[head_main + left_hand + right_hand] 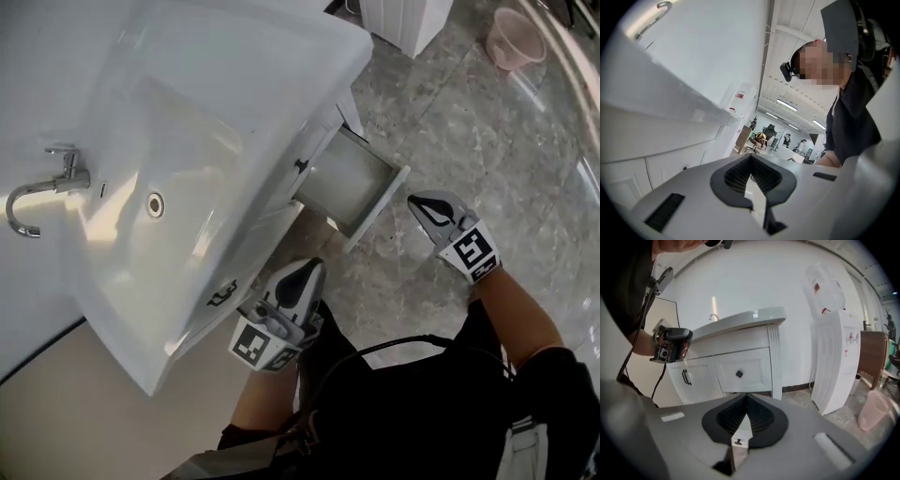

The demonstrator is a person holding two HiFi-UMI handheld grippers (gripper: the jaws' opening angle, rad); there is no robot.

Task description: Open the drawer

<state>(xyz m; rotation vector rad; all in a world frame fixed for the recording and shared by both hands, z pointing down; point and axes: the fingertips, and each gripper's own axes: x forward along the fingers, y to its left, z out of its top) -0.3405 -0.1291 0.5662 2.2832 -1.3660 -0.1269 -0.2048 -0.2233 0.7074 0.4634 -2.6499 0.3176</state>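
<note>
Jaws of the left gripper (pixel 302 272) and right gripper (pixel 429 204) are sitting closed, holding nothing. The drawer (pixel 352 183) is standing pulled out of the white cabinet (pixel 701 373) under the sink (pixel 281 66), over a marble floor (pixel 506 159). A pink bin (pixel 516 39) is standing well apart, near a water dispenser (pixel 834 352).

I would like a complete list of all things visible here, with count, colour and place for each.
cabinet: one, white, against the wall
sink: one, white, on top of the cabinet
faucet: one, chrome, at the sink's back edge
drawer: one, white, pulled out, nothing seen inside
door handle: one, dark, left of the drawer front
water dispenser: one, white, right of the cabinet
bin: one, pink, on the floor by the dispenser
floor: grey marble
left gripper: grey-black, shut, empty, by the sink's front edge
right gripper: grey-black, shut, empty, right of the drawer
</note>
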